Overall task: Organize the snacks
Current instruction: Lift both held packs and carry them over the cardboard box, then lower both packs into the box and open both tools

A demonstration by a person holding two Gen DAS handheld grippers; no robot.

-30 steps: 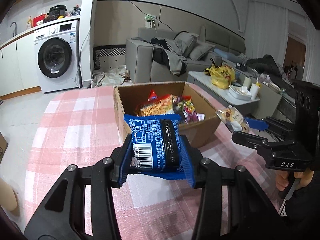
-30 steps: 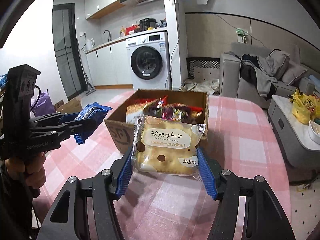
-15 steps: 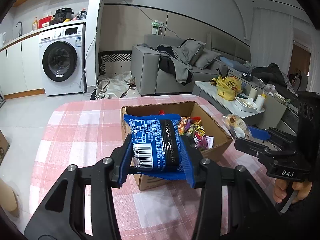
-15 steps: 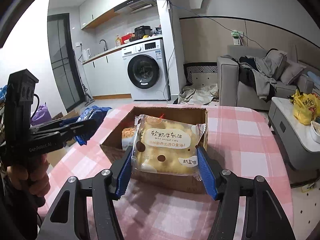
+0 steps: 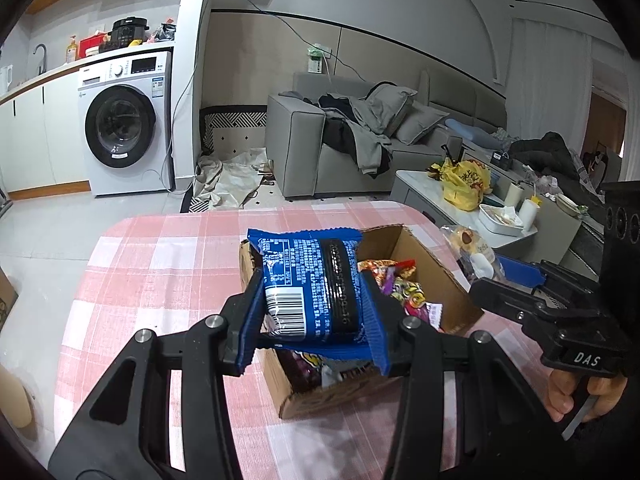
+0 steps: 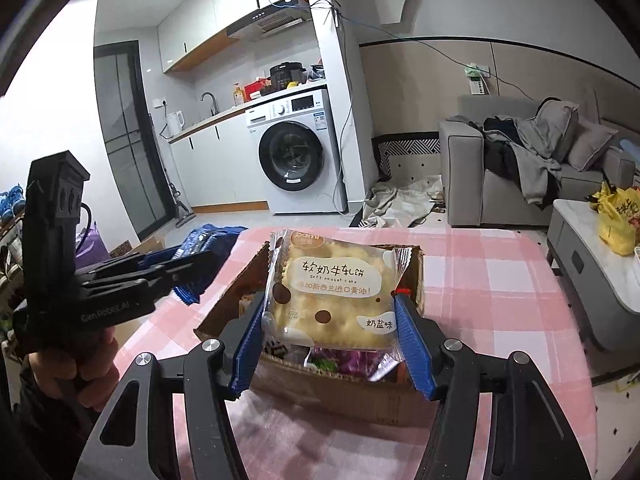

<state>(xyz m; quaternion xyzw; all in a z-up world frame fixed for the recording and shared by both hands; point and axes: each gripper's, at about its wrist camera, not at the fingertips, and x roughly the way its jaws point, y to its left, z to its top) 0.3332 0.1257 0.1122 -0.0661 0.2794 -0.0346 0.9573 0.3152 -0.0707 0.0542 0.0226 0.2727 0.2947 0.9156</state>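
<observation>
Your left gripper [image 5: 312, 312] pinches a glossy blue foil cookie packet [image 5: 310, 284] at frame centre, hanging over the open brown cardboard box [image 5: 436, 268] of crinkly snack bags. Your right gripper [image 6: 332, 340] clamps a soft clear-wrapped yellow cake packet [image 6: 334, 298] above the same box's near wall. Pink checked tablecloth [image 6: 492, 280] lies flat and bare toward the right edge.
</observation>
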